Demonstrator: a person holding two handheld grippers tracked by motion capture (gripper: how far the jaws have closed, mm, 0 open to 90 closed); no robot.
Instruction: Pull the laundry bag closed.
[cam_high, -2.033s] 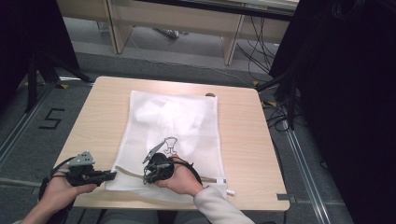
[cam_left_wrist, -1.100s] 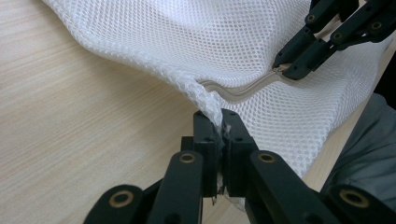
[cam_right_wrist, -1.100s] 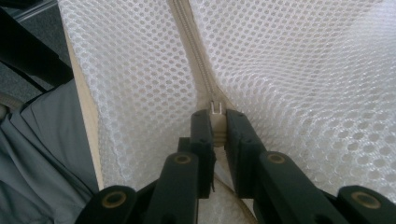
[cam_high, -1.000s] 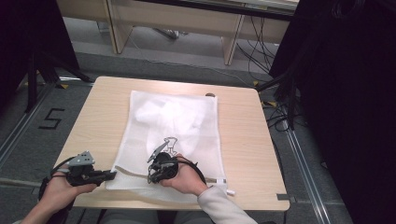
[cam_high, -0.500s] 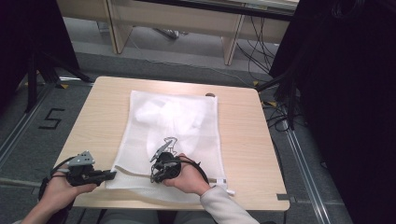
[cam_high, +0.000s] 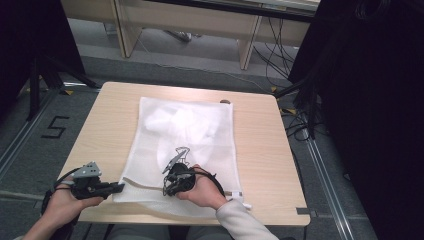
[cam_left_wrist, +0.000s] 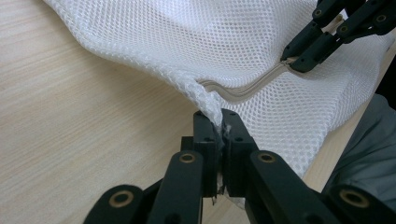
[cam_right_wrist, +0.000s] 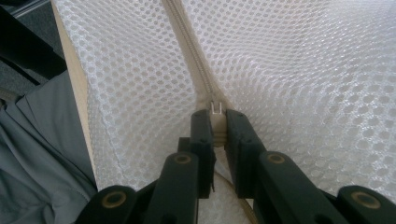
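Observation:
A white mesh laundry bag (cam_high: 185, 130) lies flat on the wooden table (cam_high: 260, 150), with something white inside its far half. Its zipper (cam_left_wrist: 243, 91) runs along the near edge. My left gripper (cam_high: 119, 186) is at the bag's near left corner; in the left gripper view (cam_left_wrist: 219, 123) its jaws are shut on that corner's mesh. My right gripper (cam_high: 167, 186) sits partway along the zipper. In the right gripper view it (cam_right_wrist: 217, 123) is shut on the zipper pull (cam_right_wrist: 215, 109), with closed zipper (cam_right_wrist: 189, 44) beyond. The left gripper view shows the right gripper (cam_left_wrist: 292, 58) at upper right.
The table's near edge (cam_high: 200, 220) is just behind both hands. Grey clothing (cam_right_wrist: 37, 154) lies close below it. A small dark spot (cam_high: 225, 101) sits at the table's far edge. Desks (cam_high: 200, 20) stand behind, a dark curtain (cam_high: 370, 100) to the right.
My right gripper has slid a little to the right along the zipper, away from the left gripper. The left gripper has stayed at the corner.

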